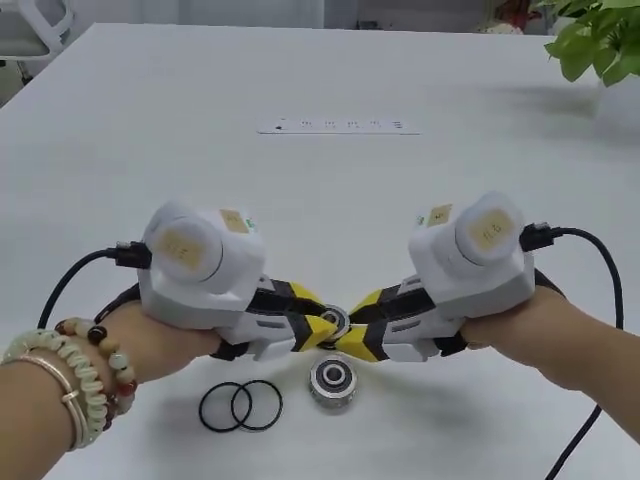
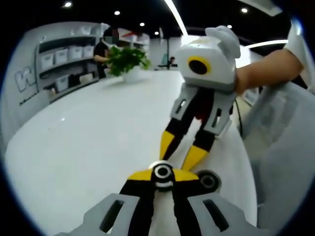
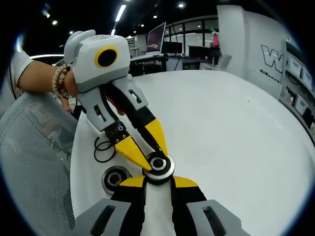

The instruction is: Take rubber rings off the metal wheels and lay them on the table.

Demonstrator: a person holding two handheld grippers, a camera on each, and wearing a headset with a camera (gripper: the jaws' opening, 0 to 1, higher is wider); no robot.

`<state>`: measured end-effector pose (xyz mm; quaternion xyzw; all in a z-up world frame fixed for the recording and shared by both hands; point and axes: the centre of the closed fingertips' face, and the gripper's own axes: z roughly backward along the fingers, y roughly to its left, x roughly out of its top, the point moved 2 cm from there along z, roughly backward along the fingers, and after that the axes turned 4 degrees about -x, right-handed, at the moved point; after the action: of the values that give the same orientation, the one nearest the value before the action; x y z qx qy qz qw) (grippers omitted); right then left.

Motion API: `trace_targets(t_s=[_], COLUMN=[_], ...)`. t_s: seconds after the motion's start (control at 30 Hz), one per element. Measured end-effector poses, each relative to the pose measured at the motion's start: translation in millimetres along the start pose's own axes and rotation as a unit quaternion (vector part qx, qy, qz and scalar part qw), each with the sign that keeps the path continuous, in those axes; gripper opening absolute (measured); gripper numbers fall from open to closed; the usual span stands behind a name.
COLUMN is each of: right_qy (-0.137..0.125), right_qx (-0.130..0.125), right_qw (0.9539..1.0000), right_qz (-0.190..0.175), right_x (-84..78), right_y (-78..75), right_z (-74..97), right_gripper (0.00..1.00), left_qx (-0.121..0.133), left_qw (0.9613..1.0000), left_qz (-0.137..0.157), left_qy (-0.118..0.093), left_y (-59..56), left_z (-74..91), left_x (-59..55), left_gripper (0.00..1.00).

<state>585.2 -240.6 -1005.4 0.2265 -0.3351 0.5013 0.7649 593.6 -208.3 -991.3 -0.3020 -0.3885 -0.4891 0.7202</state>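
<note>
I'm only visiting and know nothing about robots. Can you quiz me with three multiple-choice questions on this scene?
1. Where do the rubber rings lie?
A. on the floor
B. on the table, beside the loose metal wheel
C. in a box

2. How many rings lie there?
A. one
B. four
C. two

3. The held wheel is:
A. pinched between left gripper and right gripper, off the table
B. flat on the table
C. in a bare hand

Answers: 1 B, they sit next to that wheel. 2 C, two overlapping black circles. 3 A, both pairs of yellow tips meet on it.
</note>
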Motion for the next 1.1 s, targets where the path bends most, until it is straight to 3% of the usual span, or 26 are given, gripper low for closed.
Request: trace_targets(t_s=[0.1, 0.17, 0.2, 0.37, 0.53, 0.7, 0.9, 1.0, 1.03, 1.07, 1.1], right_qy=[0.006, 0.023, 0.013, 0.02, 0.025, 0.013, -0.009, -0.035, -0.057, -0.032, -0.042], right_qx=[-0.001, -0.016, -0.008, -0.017, -0.047, -0.047, -0.033, -0.021, -0.013, -0.017, -0.016], right_qw=[1.0, 0.9987, 0.9996, 0.9992, 0.9984, 0.9954, 0.9844, 0.9734, 0.965, 0.9599, 0.9671], right_qz=[0.001, 0.042, 0.023, 0.03, -0.021, -0.083, -0.173, -0.225, -0.256, -0.278, -0.251], right_x=[-1.9, -8.4, -6.1, -4.7, -4.5, -2.7, -1.8, 3.1, 10.8, 5.2, 7.0], right_y=[-0.7, -7.6, -1.9, -3.3, -11.9, -15.0, -16.7, -17.3, -17.7, -14.4, -14.8], right_z=[1.3, 3.6, 2.0, 0.6, 1.5, 3.2, 5.4, 7.4, 10.1, 9.7, 9.1], right_gripper=[0.13, 0.01, 0.01, 0.0, 0.0, 0.0, 0.0, 0.0, 0.0, 0.0, 0.0], left_qx=[0.002, 0.003, 0.003, 0.005, 0.008, 0.009, 0.008, 0.008, 0.007, 0.007, 0.006], left_qw=[1.0, 1.0, 1.0, 1.0, 0.9999, 0.9999, 0.9999, 0.9999, 0.9999, 0.9999, 0.9999], left_qz=[0.001, 0.002, 0.004, 0.006, 0.009, 0.009, 0.012, 0.013, 0.012, 0.014, 0.013], left_qy=[0.001, 0.001, 0.0, 0.001, 0.003, 0.004, 0.004, 0.005, 0.005, 0.005, 0.005], left_y=[-0.2, 0.1, 0.0, 0.5, 1.6, 1.4, 1.6, 1.5, 1.6, 1.8, 1.9], left_z=[0.0, 0.1, 0.1, 1.0, 2.0, 2.0, 1.8, 2.0, 2.2, 2.3, 2.4], left_x=[0.0, 0.0, 0.0, -0.5, -1.2, -1.3, -1.4, -1.7, -1.7, -1.9, -2.0], left_gripper=[0.14, 0.14, 0.14, 0.14, 0.14, 0.14, 0.14, 0.14, 0.14, 0.13, 0.13])
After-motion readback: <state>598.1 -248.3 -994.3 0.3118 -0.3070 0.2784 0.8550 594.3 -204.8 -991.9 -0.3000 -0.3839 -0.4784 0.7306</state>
